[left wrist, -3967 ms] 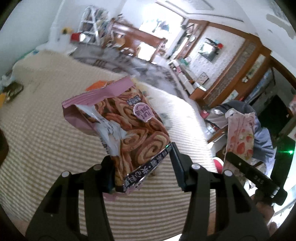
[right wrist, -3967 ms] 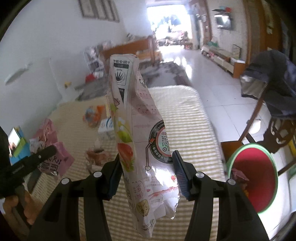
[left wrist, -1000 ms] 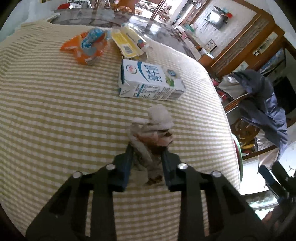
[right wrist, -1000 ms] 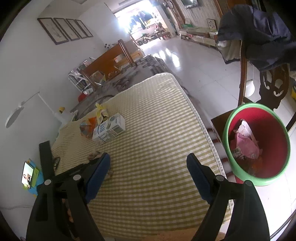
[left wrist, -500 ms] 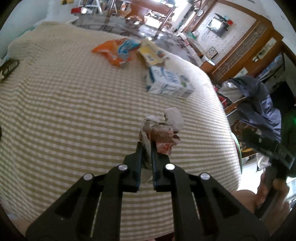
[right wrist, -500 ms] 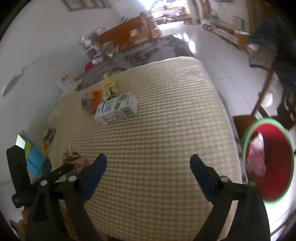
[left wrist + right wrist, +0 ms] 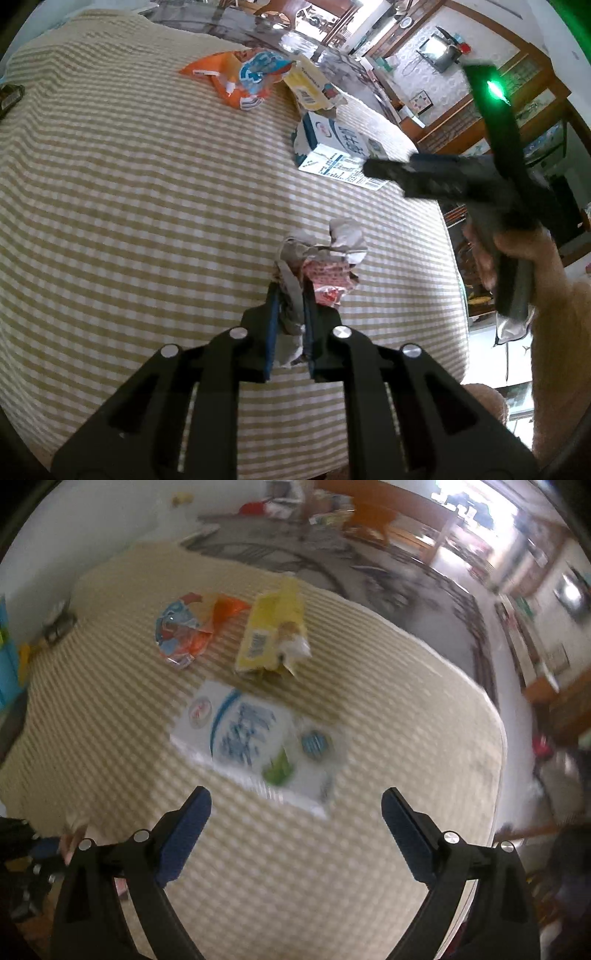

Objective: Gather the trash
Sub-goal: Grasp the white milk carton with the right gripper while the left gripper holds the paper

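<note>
Left wrist view: my left tool (image 7: 289, 295) opening slightly, pads still pinching crumpled wrapper (image 7: 317, 266) above checked bed (image 7: 129, 192). Right wrist view: my right tool (image 7: 295, 812) spread wide, nothing between; milk carton (image 7: 255, 746) lies just ahead, yellow packet (image 7: 273, 631) and orange bag (image 7: 192, 627) beyond.

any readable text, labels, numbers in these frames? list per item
None can be quoted with confidence.
white milk carton: large blue characters, a red round logo and fine print, too blurred or small to read.
yellow packet: barcode only, digits illegible.
orange snack bag: graphics, no legible words.
crumpled wrapper in the left gripper: red print, unreadable.
</note>
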Available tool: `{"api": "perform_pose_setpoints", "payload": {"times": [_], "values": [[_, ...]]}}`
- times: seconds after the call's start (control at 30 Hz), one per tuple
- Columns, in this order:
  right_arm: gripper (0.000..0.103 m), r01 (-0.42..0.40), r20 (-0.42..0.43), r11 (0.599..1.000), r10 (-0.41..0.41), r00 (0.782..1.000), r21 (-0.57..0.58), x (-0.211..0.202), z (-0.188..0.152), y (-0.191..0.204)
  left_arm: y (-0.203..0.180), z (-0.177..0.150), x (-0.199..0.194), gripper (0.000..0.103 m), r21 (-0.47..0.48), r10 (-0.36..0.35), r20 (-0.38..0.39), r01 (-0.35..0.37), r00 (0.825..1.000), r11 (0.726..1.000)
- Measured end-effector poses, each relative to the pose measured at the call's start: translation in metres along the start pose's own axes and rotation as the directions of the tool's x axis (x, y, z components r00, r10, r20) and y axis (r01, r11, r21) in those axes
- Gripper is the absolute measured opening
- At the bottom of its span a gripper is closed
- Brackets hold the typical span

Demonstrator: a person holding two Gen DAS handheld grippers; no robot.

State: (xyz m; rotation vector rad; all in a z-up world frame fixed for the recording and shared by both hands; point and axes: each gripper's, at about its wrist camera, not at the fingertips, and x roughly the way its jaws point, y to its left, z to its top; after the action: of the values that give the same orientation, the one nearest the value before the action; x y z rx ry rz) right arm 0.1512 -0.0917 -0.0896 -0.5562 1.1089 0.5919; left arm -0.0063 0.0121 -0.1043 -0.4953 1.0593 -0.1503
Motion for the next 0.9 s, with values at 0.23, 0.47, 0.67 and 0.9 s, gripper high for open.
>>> {"api": "perform_pose_setpoints", "payload": {"times": [0.23, 0.47, 0.67, 0.9], "values": [[0.091, 0.001, -0.121, 0.982, -0.025, 0.992, -0.19, 0.033, 0.027, 0.019, 0.006, 0.002, 0.0, 0.05, -0.034, -0.016, 0.009, 0.016, 1.0, 0.999], [0.088, -0.069, -0.248, 0.981, 0.022, 0.968, -0.182, 0.038, 0.011, 0.01, 0.001, -0.003, 0.006, 0.058, -0.023, -0.003, -0.018, 0.003, 1.0, 1.0], [0.072, -0.159, -0.305, 0.985, 0.173, 0.936, 0.07, 0.044, -0.017, -0.01, -0.012, -0.006, 0.015, 0.058, 0.035, 0.048, -0.011, -0.047, 0.999, 0.998], [0.074, -0.204, -0.123, 0.946, 0.24, 0.963, 0.253, 0.024, -0.034, -0.037, -0.017, -0.006, 0.018, 0.058, 0.062, 0.079, 0.008, -0.079, 0.997, 0.995]]}}
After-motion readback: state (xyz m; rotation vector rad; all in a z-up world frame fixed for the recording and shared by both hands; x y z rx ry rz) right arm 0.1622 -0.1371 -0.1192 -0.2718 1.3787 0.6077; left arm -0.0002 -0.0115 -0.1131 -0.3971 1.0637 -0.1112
